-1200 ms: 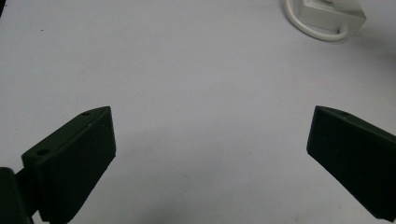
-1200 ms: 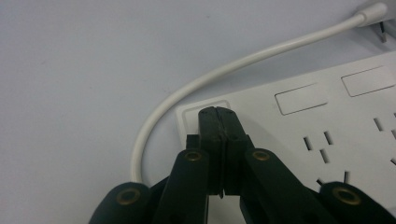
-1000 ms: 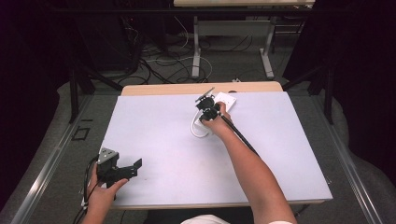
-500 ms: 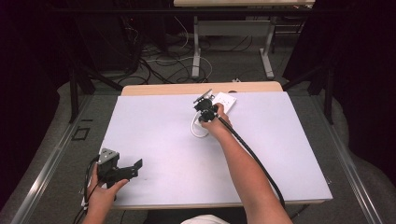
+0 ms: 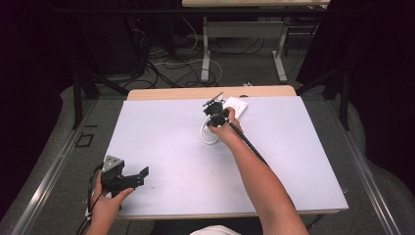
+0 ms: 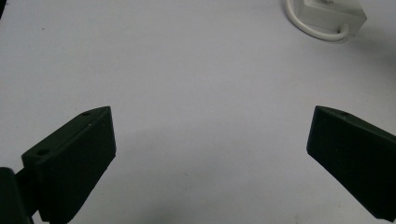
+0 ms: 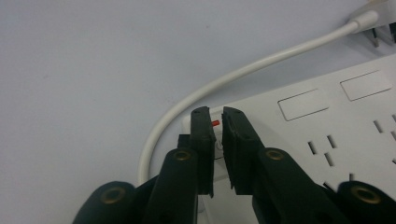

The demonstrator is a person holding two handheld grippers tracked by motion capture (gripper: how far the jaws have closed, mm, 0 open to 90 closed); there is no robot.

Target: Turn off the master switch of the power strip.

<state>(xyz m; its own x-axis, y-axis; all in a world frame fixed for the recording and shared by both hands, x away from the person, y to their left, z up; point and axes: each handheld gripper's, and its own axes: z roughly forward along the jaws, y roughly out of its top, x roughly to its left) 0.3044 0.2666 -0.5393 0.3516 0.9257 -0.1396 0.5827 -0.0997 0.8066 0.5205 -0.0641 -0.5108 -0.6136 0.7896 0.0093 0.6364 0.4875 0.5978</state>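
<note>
Power strip [image 5: 234,106] lies at the far middle of the table [image 5: 293,161], its white cord [image 5: 207,137] looping back toward the person. Its long axis runs away from the right gripper [image 7: 217,116] in that gripper's view, sockets stretching off to the right, and the switch [image 7: 215,123] with its small red mark sits at the near end, directly at the jaw tips. The right gripper's jaws have just been opening a little: they stand a narrow slit apart, nothing gripped, with the switch showing in the gap. The right hand is the nearer one by far. The left gripper [image 5: 128,179] rests near the table's front left corner, well apart from the strip, jaws spread wide and empty. Any next press or nudge on the switch would probably fall to the right gripper.
</note>
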